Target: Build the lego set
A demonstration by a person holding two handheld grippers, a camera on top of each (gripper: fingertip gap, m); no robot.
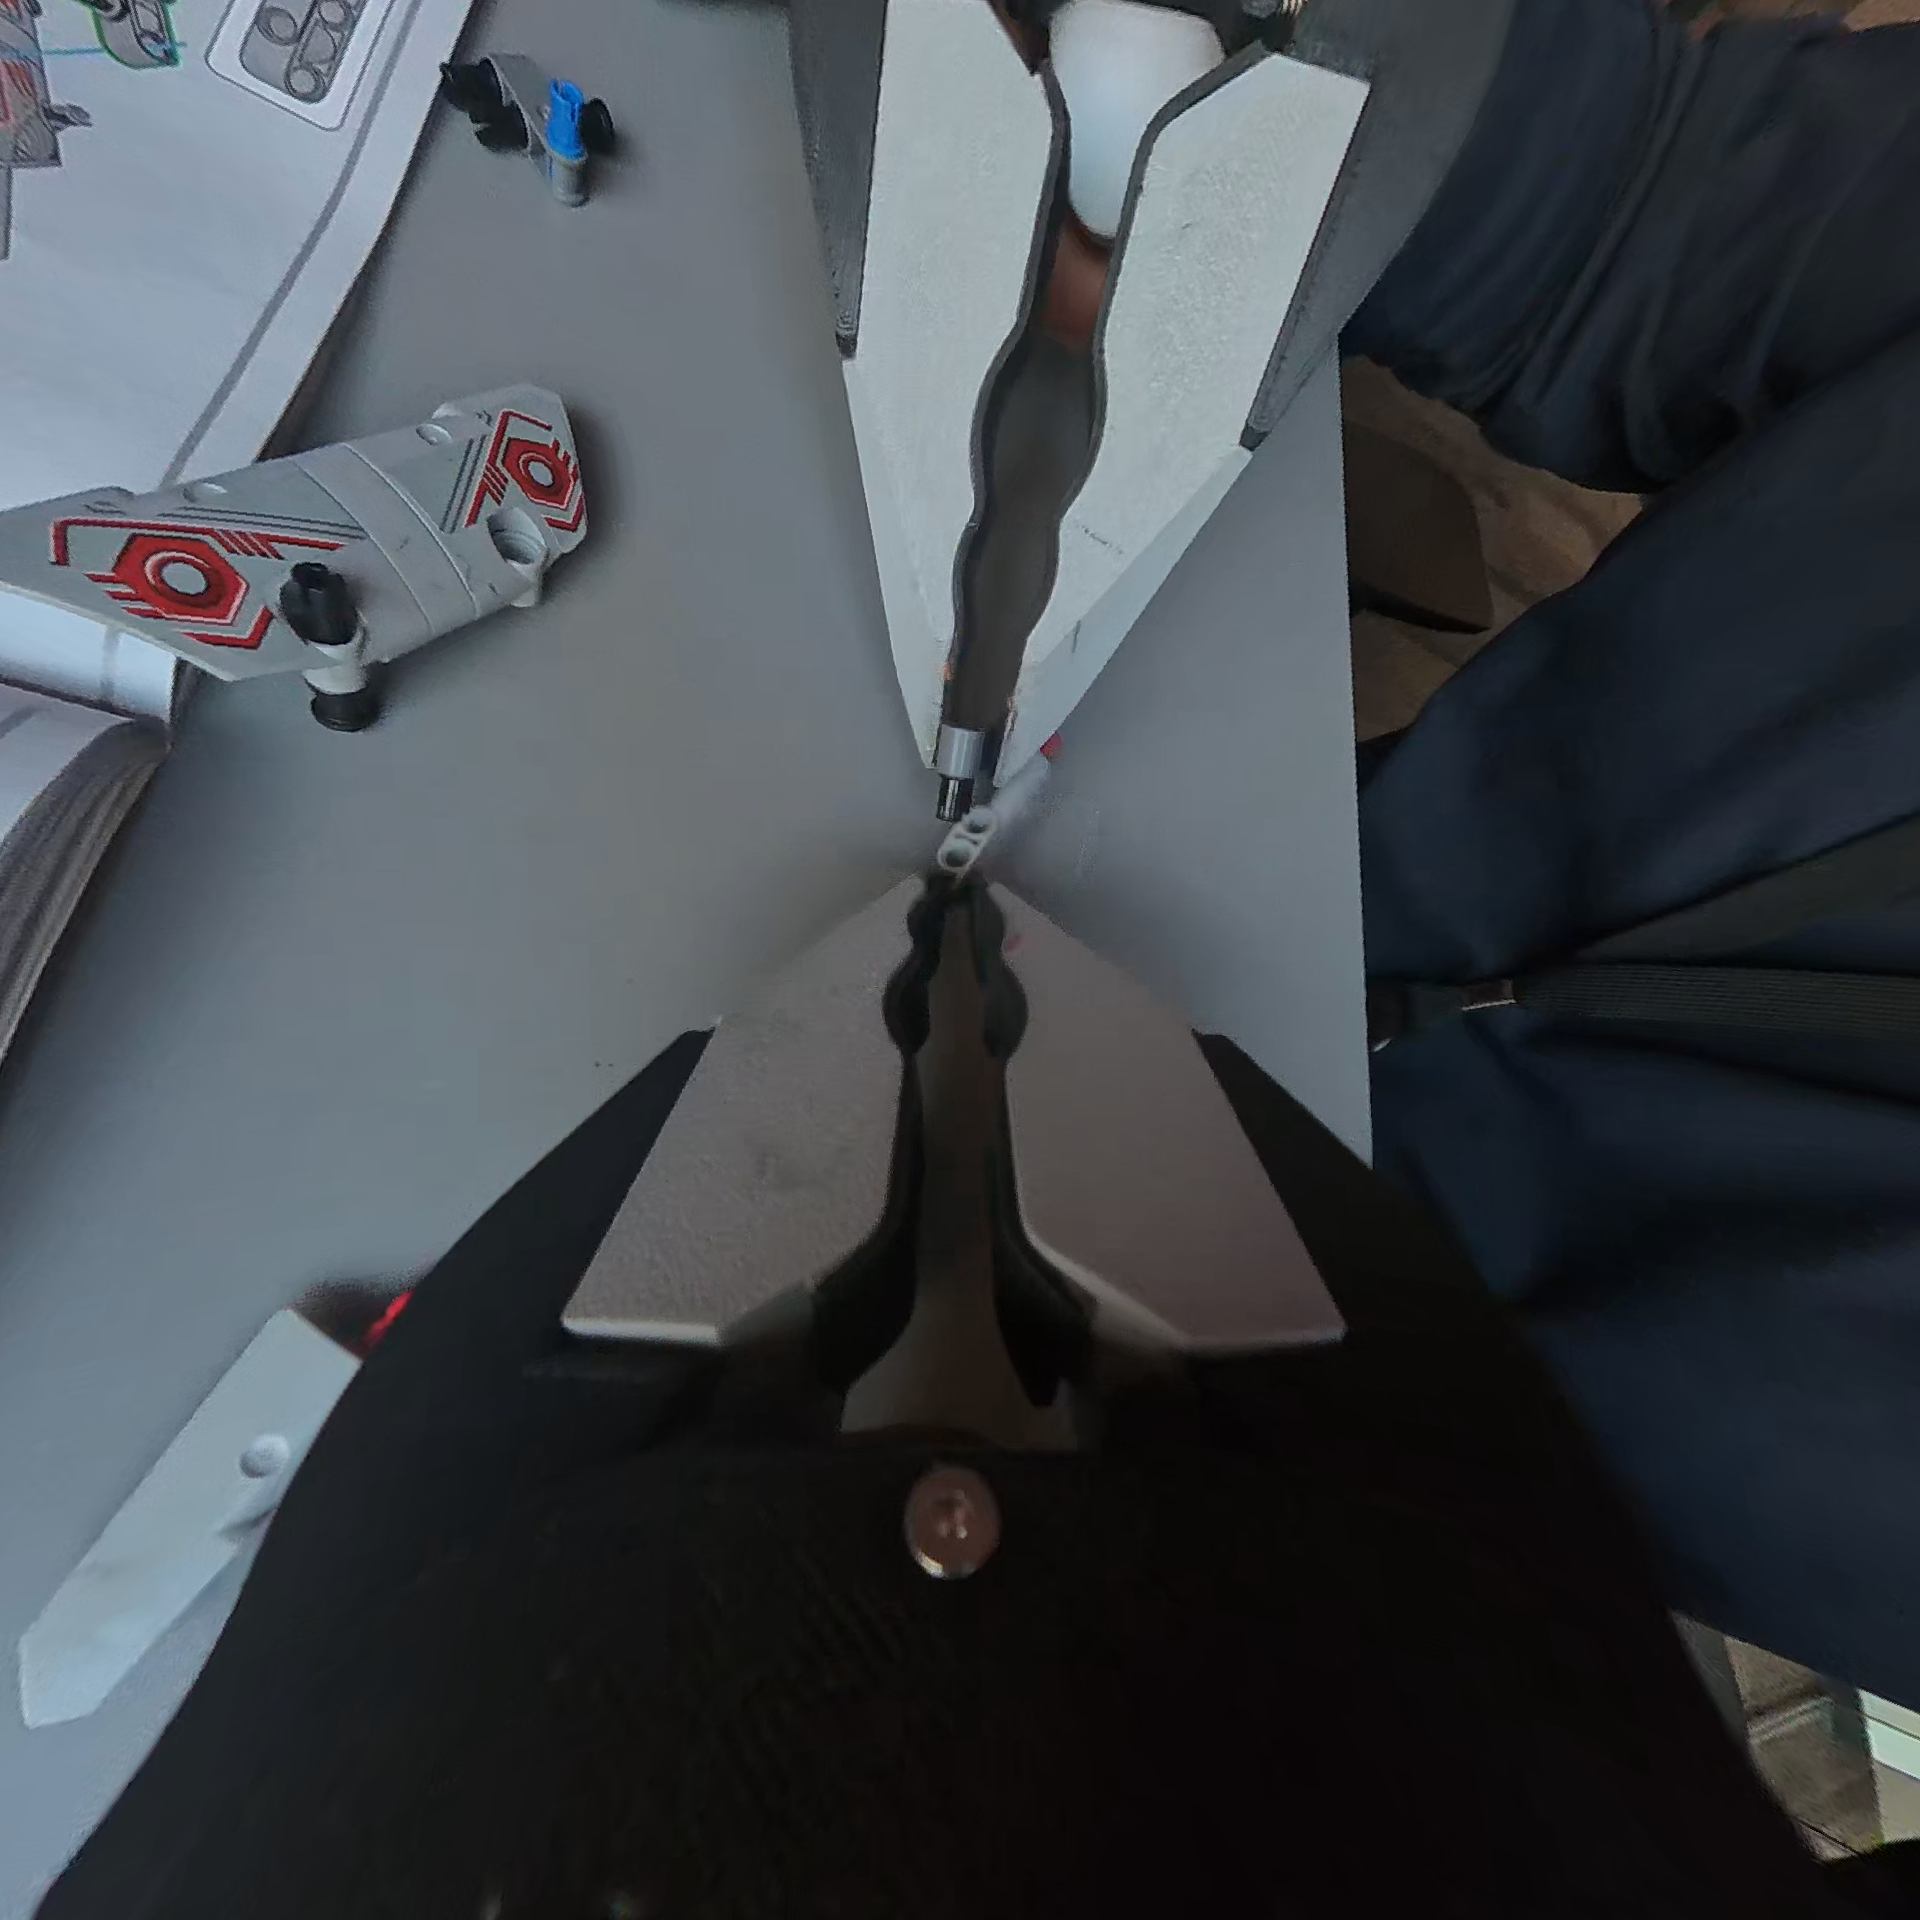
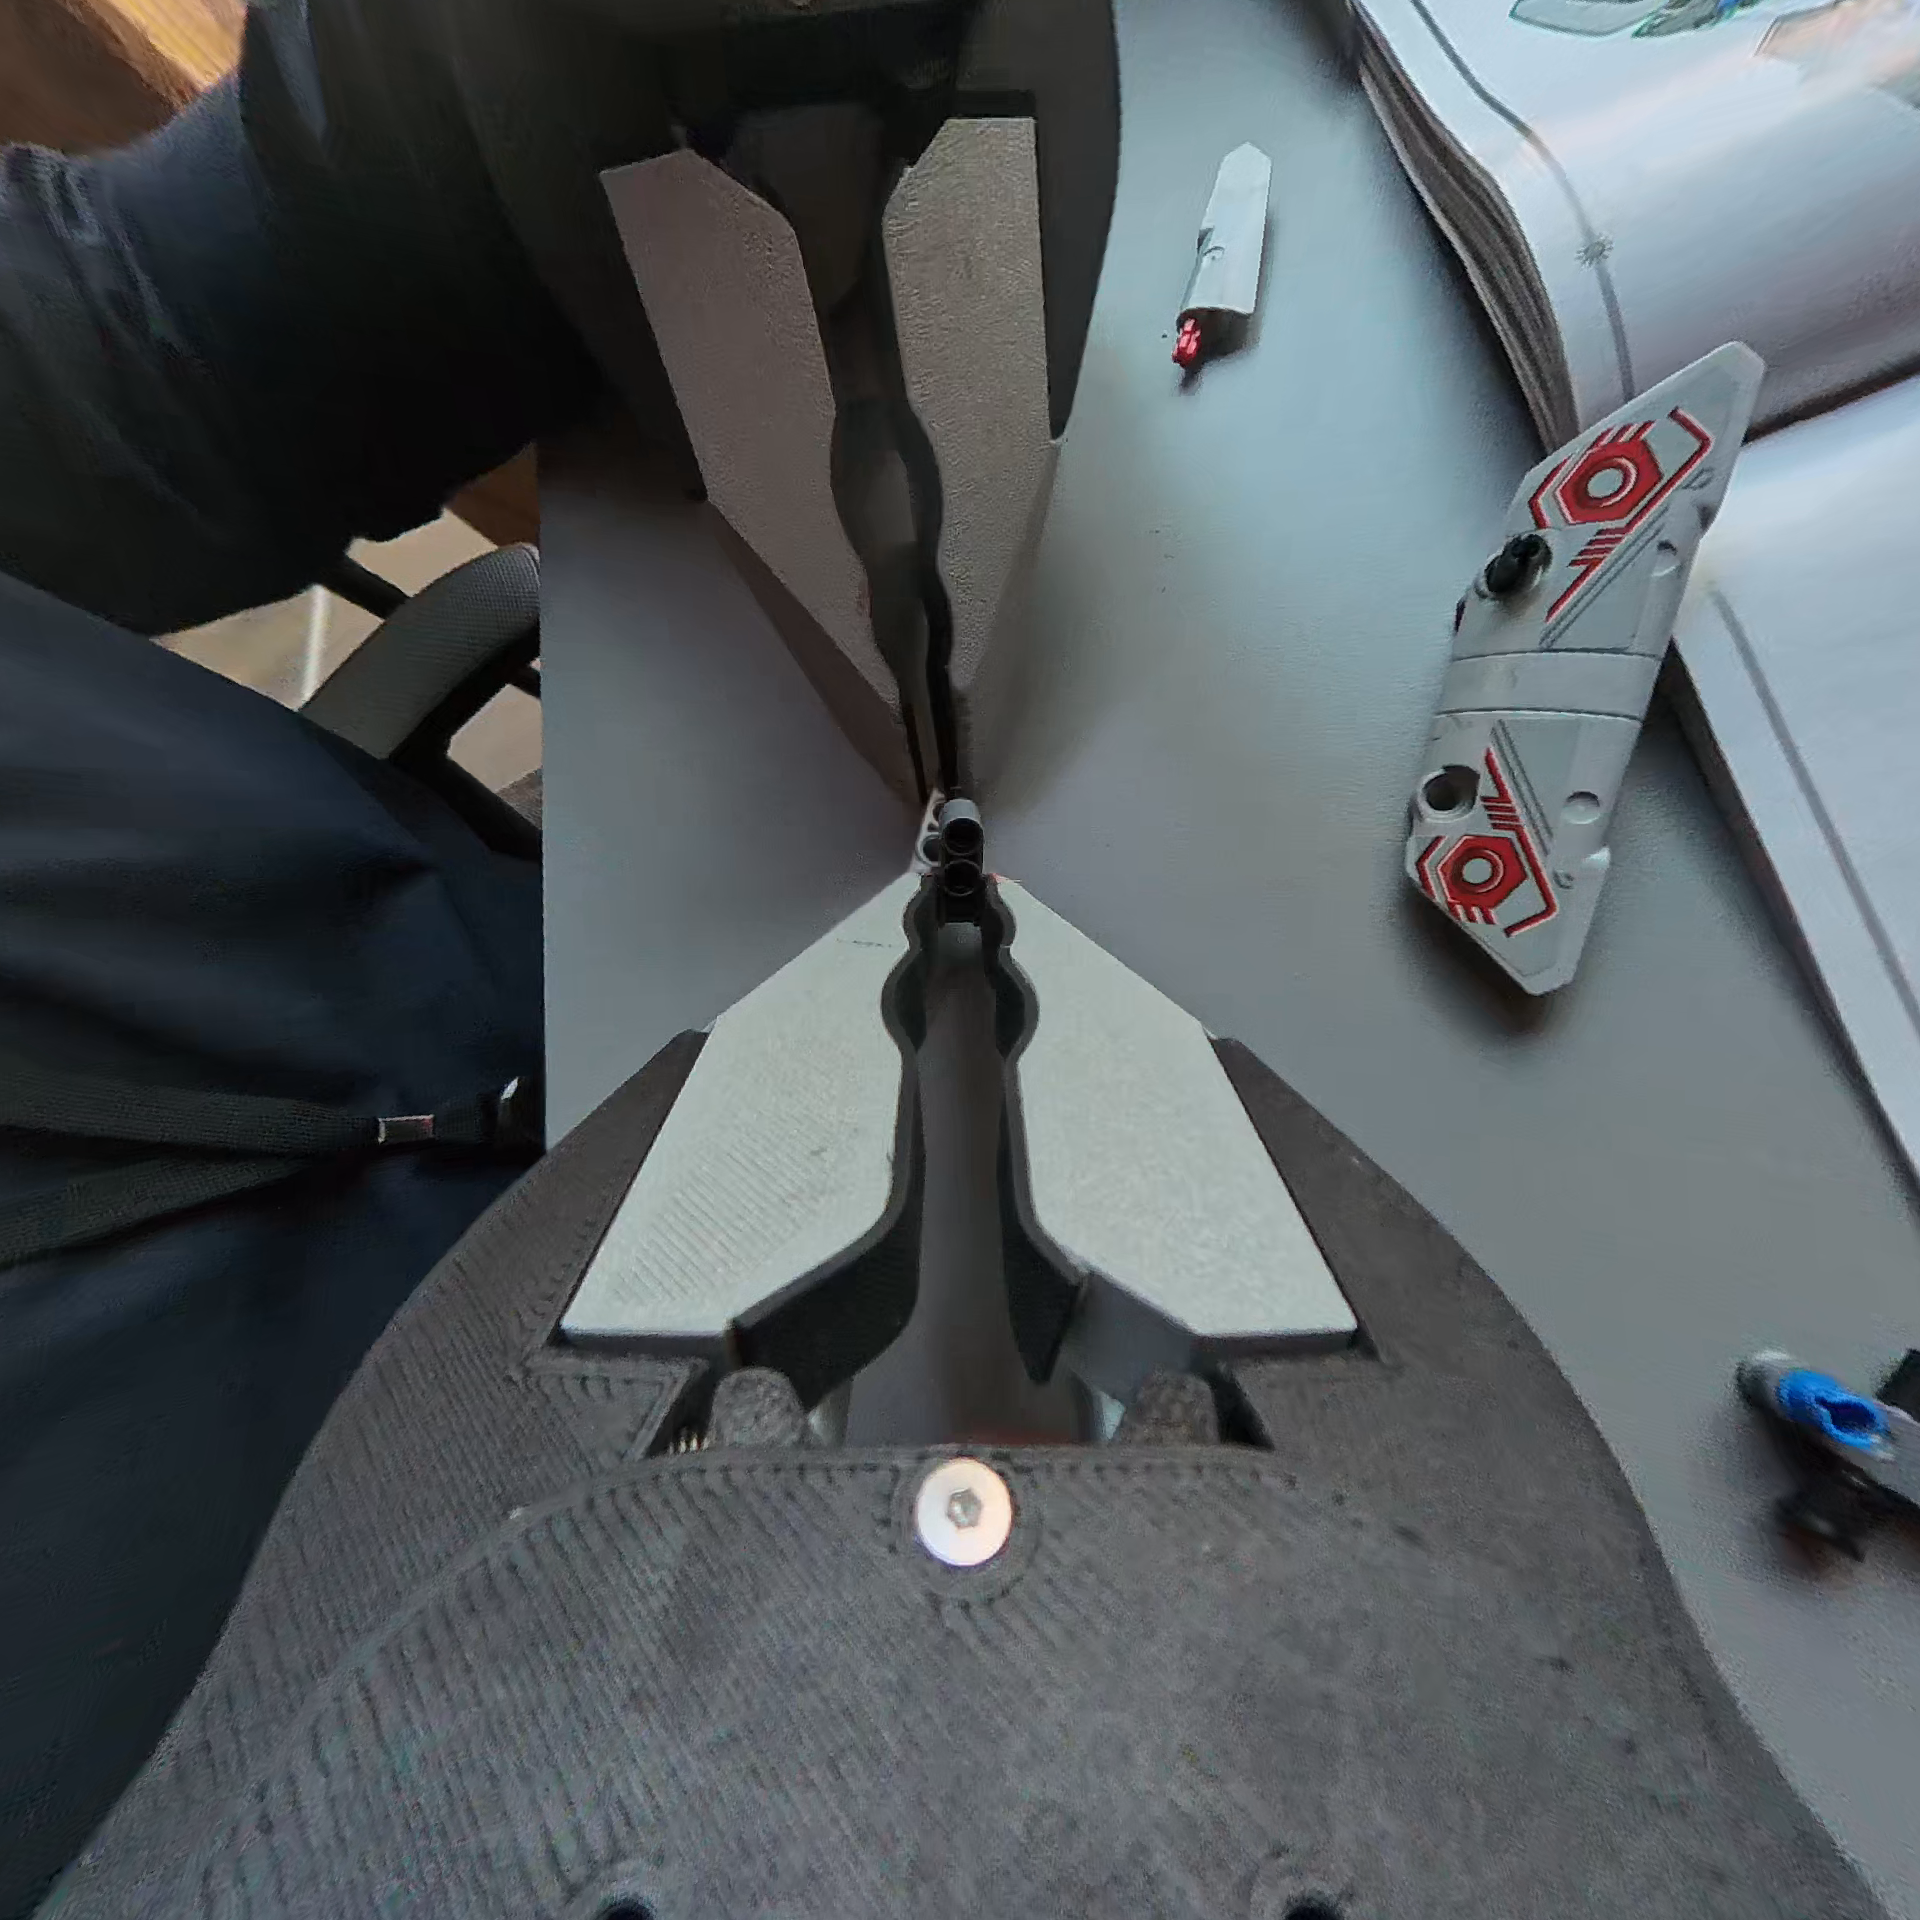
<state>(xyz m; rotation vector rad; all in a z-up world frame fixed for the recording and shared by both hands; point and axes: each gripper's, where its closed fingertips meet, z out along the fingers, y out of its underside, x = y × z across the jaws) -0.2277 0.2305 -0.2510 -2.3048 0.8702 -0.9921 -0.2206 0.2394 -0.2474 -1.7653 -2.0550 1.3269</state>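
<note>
Mating tip to tip: left claw (image 1: 951, 883) clenched on pale connector (image 1: 968, 837), right claw (image 2: 958, 896) on black pin (image 2: 957, 852) — skewed push, one pops onto worktop (image 1: 582, 935).

Grey table (image 2: 1299, 1039) holds winged panel (image 2: 1579, 675), booklet (image 2: 1662, 208).

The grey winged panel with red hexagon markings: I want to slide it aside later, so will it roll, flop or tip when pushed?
The winged panel looks like rigid moulded plastic lying flat on the table, so it should probably slide, not roll or flop. The black pin sticking out of it may catch or make it pivot. It is likely light for its size.
</note>
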